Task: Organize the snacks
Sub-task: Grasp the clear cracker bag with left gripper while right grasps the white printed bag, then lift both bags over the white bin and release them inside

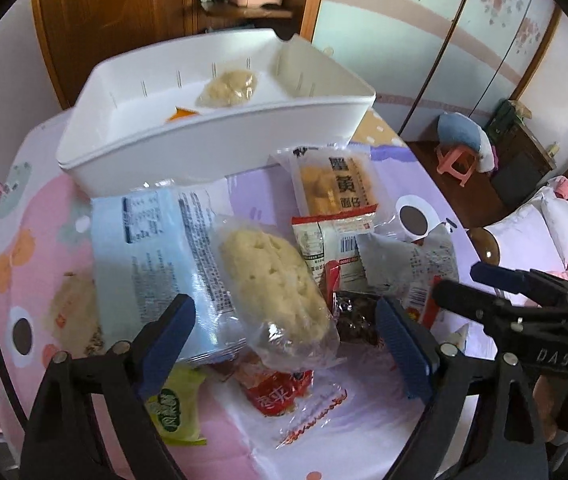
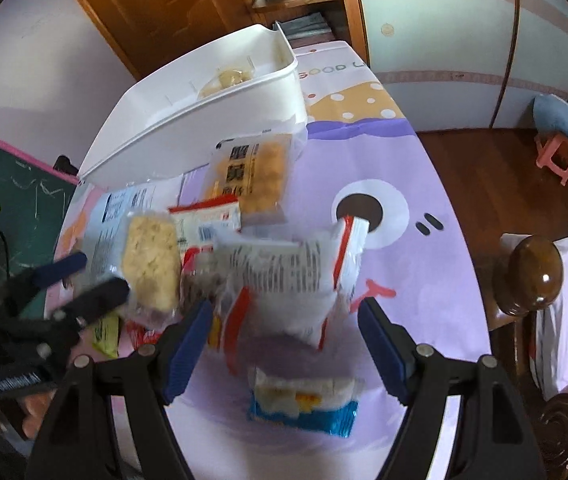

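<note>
- Grippers number two, each with black arms and blue pads, both tilted steeply down over a heap of wrapped snacks on a pastel cartoon tablecloth (image 2: 364, 152).
- Nearest the right gripper (image 2: 284, 320) lies one blue-edged packet (image 2: 304, 404), alone on the cloth just below the spread jaws; nothing is pressed between them.
- Just past it, one white-and-red packet (image 2: 292, 264) reaches in between the pads, blurred, so contact is hard to judge.
- The left gripper (image 1: 284, 316) also stands wide, straddling one clear-wrapped pale pastry (image 1: 272, 280) without squeezing it; one green packet (image 1: 174, 408) and one red packet (image 1: 280, 394) lie beneath.
- Mid-heap sit one pale blue packet (image 1: 144, 240) and one yellow biscuit pack (image 1: 332, 184).
- Farthest is one white bin (image 1: 220, 140), touching the heap's far edge, holding one pale pastry (image 1: 228, 88) and an orange scrap.
- A person's fingers show at each picture's edge behind the other gripper.
</note>
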A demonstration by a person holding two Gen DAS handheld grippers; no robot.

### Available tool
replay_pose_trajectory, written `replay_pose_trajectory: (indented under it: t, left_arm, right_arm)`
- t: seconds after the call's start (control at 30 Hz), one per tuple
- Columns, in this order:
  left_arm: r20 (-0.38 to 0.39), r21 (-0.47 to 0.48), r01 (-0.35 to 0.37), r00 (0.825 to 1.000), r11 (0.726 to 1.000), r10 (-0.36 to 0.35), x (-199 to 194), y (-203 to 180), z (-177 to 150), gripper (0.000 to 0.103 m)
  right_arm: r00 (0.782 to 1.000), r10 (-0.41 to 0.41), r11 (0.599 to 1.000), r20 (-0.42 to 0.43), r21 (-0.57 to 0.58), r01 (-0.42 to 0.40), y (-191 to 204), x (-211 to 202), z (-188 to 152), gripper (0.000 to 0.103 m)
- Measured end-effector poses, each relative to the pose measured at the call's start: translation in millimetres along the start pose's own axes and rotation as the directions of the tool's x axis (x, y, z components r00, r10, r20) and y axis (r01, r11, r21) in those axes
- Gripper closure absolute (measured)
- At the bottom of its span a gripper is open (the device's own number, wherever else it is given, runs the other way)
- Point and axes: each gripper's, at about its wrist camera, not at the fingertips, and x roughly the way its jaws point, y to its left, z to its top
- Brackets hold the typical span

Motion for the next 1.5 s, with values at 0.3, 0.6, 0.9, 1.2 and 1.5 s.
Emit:
replay_pose_trajectory:
  t: [0.3, 0.6, 0.9, 1.2, 1.5]
  left_arm:
    - [-0.111, -0.037, 0.051, 0.992, 0.998, -0.055, 37, 6, 2, 0.037]
    - [-0.136, -0.038, 0.051, 0.989, 0.998, -0.056, 54, 5, 6, 0.049]
    - [-0.137, -0.047, 0.062, 0.988, 0.997, -0.068, 53, 5, 9, 0.069]
    - [-0.056, -0.029, 0.084, 0.995, 0.996, -0.086, 15, 2, 6, 0.070]
    - [0.052, -0.032, 0.084, 0.995, 0.996, -0.082, -33, 5, 7, 0.070]
  right_arm:
    - [0.997, -0.039, 0.999, -0.065, 0.001, 0.039, 1, 32, 17, 0.027]
    - [0.995, -0.035, 0.999, -0.097, 0.016, 0.037, -1, 46, 26, 0.018]
    - [0.994, 0.008, 1.000, -0.105, 0.013, -0.007, -1, 48, 22, 0.030]
    - [0.998, 0.032, 0.999, -0.056, 0.015, -0.031, 0, 26, 13, 0.038]
    - [0.997, 0.073, 0.997, 0.025, -0.025, -0.072, 13, -6, 13, 0.037]
